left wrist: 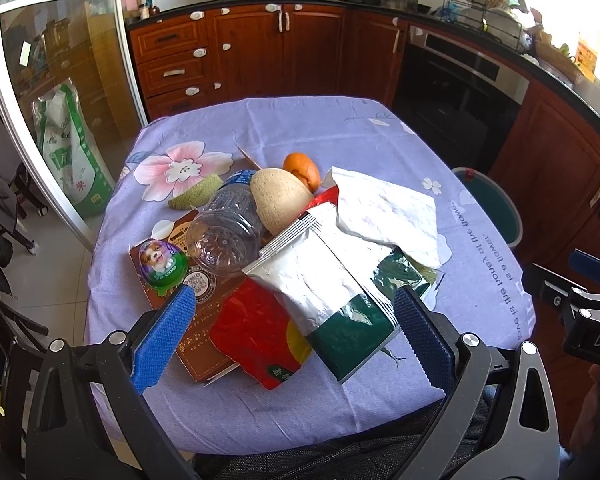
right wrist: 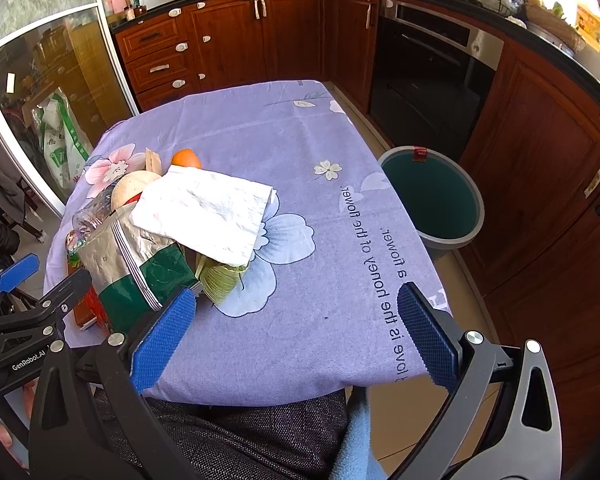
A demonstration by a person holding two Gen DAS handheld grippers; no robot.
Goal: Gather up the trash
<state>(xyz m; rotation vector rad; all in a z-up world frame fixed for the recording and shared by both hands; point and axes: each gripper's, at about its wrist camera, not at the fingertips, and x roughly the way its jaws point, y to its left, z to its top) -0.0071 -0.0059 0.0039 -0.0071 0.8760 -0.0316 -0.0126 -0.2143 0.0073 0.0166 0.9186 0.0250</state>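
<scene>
A heap of trash lies on the purple flowered tablecloth [left wrist: 300,128]: a clear plastic bottle [left wrist: 226,232], a silver-and-green foil bag [left wrist: 332,284], a red wrapper [left wrist: 260,336], a white paper napkin [left wrist: 384,212], a melon rind [left wrist: 196,194], a tan husk [left wrist: 278,200], an orange peel [left wrist: 302,170], a brown card [left wrist: 196,332] and a small green puppy capsule [left wrist: 162,264]. My left gripper [left wrist: 292,332] hangs open just above the near side of the heap. My right gripper [right wrist: 296,332] is open over bare cloth, right of the foil bag [right wrist: 136,264] and napkin [right wrist: 208,212].
A grey bin with a green liner [right wrist: 436,200] stands on the floor right of the table. Wooden cabinets [left wrist: 260,48] and a black oven [right wrist: 428,72] line the far wall. A glass door [left wrist: 56,92] is at the left. A person's dark lap lies under the near table edge.
</scene>
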